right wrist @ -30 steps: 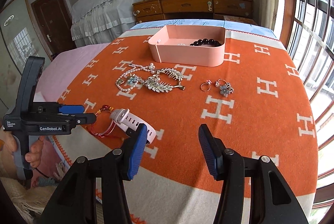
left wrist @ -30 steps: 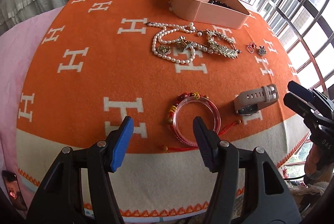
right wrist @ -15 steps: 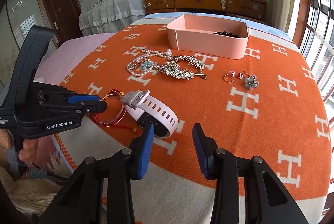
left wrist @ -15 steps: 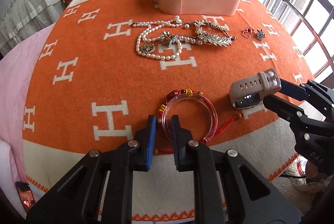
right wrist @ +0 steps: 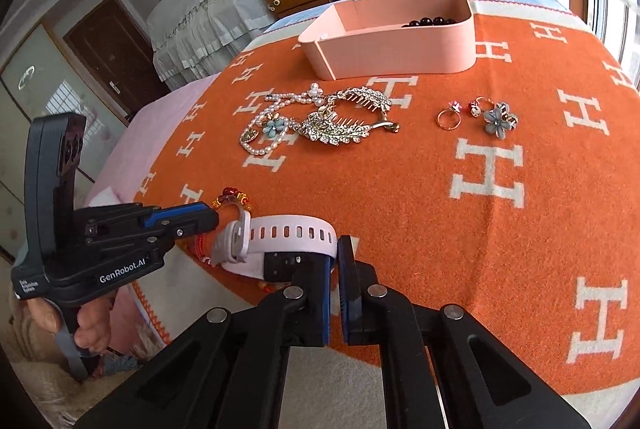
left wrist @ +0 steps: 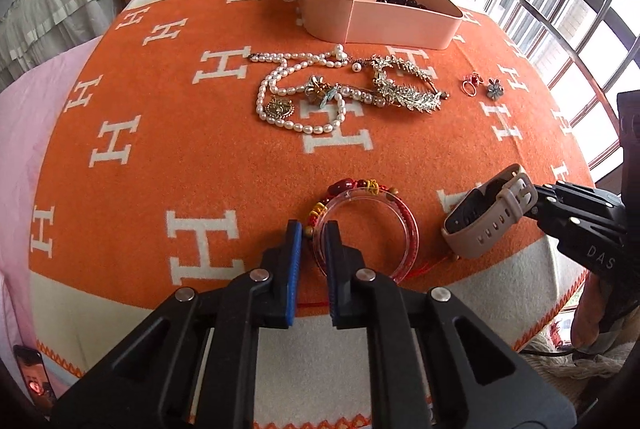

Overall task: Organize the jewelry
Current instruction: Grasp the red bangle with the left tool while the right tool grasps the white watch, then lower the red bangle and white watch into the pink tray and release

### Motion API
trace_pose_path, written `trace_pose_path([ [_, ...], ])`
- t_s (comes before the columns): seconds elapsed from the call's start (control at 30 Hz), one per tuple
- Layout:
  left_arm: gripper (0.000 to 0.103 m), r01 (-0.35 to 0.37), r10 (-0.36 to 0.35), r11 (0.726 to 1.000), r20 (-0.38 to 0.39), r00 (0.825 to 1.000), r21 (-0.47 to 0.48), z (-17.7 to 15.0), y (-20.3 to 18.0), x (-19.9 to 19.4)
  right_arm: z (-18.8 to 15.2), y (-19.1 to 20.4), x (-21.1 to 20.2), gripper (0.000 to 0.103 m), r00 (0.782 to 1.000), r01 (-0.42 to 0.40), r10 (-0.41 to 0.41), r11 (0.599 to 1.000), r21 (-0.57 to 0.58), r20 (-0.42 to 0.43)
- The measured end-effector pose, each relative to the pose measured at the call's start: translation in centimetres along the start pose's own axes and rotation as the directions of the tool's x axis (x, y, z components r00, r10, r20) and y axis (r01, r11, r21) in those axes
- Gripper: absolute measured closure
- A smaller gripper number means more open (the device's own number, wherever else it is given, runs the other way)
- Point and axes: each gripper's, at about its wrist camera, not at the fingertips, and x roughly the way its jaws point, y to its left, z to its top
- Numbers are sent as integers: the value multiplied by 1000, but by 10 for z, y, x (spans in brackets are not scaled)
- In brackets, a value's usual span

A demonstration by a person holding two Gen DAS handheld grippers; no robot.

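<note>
Left wrist view: the left gripper (left wrist: pixel 311 235) has its jaws closing on the near-left rim of the clear bangle (left wrist: pixel 366 233), one pad outside and one inside the ring, which lies flat on the orange blanket (left wrist: pixel 160 157) with a red beaded cord (left wrist: pixel 352 185) bunched at its twelve o'clock. The cord is likely to drag or snag if the bangle is lifted, and a thin slick rim could swivel between the pads. At three o'clock the watch (left wrist: pixel 486 219) is held tilted by the right gripper (left wrist: pixel 538 199), its long axis running from five o'clock up toward one o'clock

Right wrist view: the right gripper (right wrist: pixel 335 261) is clenched on the watch (right wrist: pixel 280 239) at the case end; the strap points toward nine o'clock and may sag or pivot. The pink box (right wrist: pixel 394 47) sits at twelve o'clock, well apart
</note>
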Motion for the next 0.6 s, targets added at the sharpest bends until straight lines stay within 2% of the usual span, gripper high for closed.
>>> trace_pose_path([
  [0.13, 94, 2, -2, 1000, 18, 1000, -10, 11, 2, -4, 10, -12, -3, 100, 1000, -27, 27, 997, 66, 8],
  [0.33, 94, -16, 16, 1000, 69, 998, 7, 45, -1, -15, 34, -16, -22, 100, 998, -1, -2, 998, 59, 57],
  [0.6, 94, -41, 32, 998, 184, 982, 48, 121, -13, -35, 109, -15, -57, 100, 979, 105, -106, 994, 15, 176],
])
